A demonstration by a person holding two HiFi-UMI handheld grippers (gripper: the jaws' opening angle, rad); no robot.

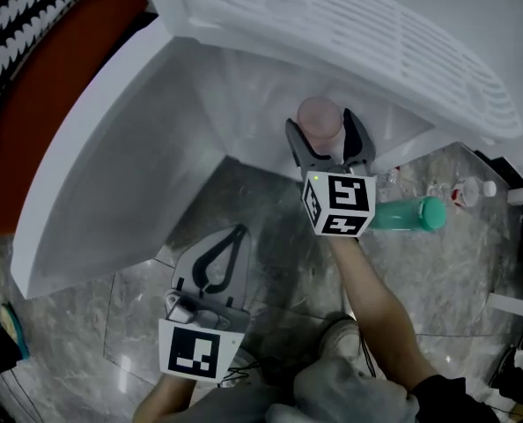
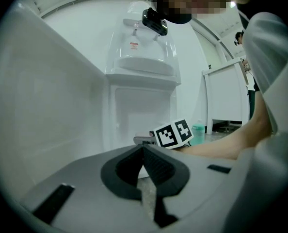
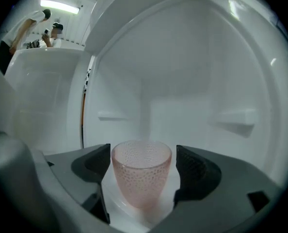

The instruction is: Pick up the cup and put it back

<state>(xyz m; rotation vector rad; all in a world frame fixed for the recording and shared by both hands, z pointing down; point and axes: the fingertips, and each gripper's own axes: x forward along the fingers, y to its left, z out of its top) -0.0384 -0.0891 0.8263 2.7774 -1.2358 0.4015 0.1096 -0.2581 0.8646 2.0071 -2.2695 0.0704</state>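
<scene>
A pink dimpled cup [image 1: 319, 120] [image 3: 141, 174] stands upright on the white floor of an open small fridge [image 1: 244, 86]. My right gripper [image 1: 321, 126] [image 3: 142, 166] reaches into the fridge, open, with one jaw on each side of the cup. A gap shows between the cup and the right pad; the left pad sits close to the cup's side. My left gripper [image 1: 237, 234] [image 2: 144, 150] hangs low outside the fridge, shut and empty, its ribbed pads together.
The fridge door [image 1: 112, 166] stands swung open at the left. A green bottle [image 1: 408, 214] lies on the marble floor [image 1: 279, 263] to the right, with small clear bottles [image 1: 468, 190] beyond it. A white slotted panel [image 1: 376, 33] tops the fridge.
</scene>
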